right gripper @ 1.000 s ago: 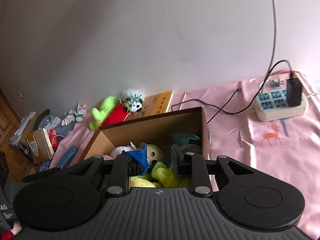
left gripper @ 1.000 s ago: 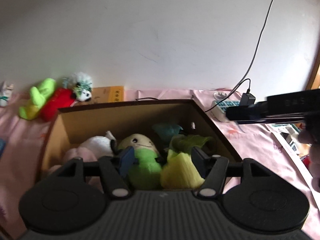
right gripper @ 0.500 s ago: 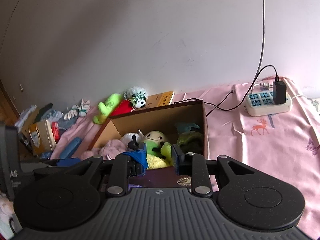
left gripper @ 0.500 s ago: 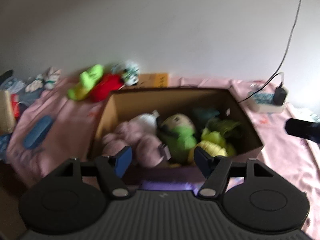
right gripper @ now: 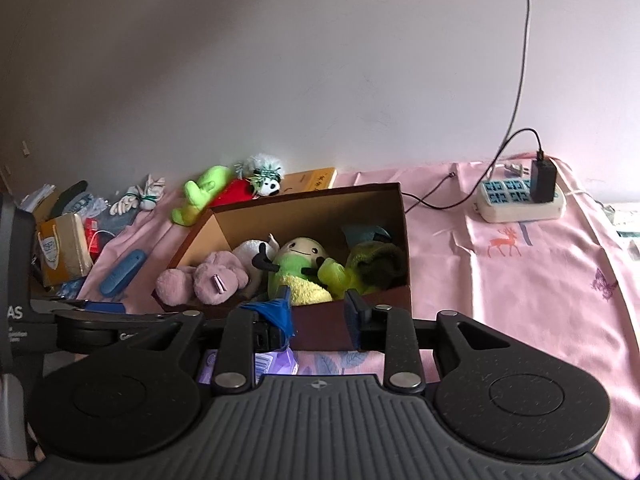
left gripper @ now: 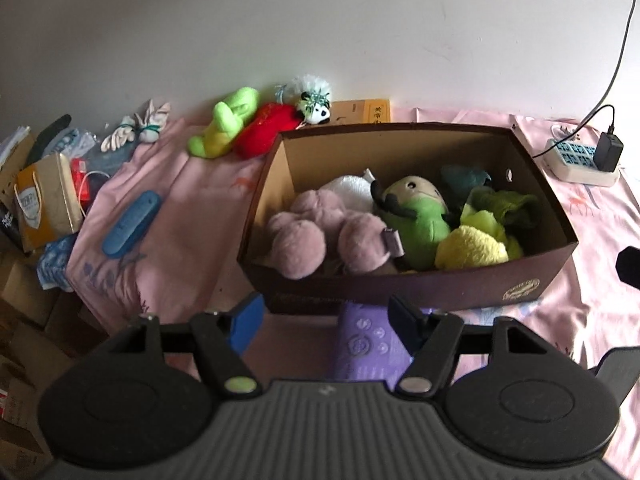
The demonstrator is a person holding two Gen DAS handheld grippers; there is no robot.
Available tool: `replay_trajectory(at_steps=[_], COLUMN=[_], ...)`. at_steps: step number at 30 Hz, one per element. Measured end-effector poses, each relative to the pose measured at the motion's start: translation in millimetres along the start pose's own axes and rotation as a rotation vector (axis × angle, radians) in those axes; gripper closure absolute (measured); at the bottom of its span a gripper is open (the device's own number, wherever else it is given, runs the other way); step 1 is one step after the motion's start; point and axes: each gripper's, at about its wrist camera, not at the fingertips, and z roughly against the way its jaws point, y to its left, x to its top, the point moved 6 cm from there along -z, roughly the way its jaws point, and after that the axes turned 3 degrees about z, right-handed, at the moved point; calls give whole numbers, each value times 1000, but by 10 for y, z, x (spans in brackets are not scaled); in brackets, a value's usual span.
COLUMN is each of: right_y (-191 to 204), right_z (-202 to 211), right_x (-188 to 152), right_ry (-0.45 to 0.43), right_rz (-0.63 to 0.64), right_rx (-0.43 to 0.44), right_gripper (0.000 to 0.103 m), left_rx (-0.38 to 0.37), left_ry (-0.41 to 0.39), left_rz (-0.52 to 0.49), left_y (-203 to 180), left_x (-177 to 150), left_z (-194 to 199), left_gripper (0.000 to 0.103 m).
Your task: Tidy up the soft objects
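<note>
The left hand-held gripper (left gripper: 322,320) stands wide open and empty before the cardboard box (left gripper: 400,292). Loose plush toys (left gripper: 240,126) lie beyond the box's far-left corner, nearer this hand. The right hand-held gripper (right gripper: 318,312) is part-open, empty.

Black grippers (left gripper: 326,320), blue pads (left gripper: 246,320)

Both wrist cams are looking down past their fingers, sharing the toy box (left gripper: 404,292) (right gripper: 320,328) near them.
</note>
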Motion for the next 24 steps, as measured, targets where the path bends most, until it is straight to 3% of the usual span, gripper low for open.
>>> replay_trajectory(at_steps=[13, 24], right_y=[319, 518], right_z=[-108, -92], right_x=[-208, -194], right_ry=[76, 54], right_rz=[-61, -105], right_rx=[-52, -92], right_gripper=[90, 90], left_rx=[13, -10], left_ry=[-16, -53], left_rz=[-24, -55], left_y=[243, 481], left_x=[-14, 43], left_z=[78, 142], left_gripper=[33, 33])
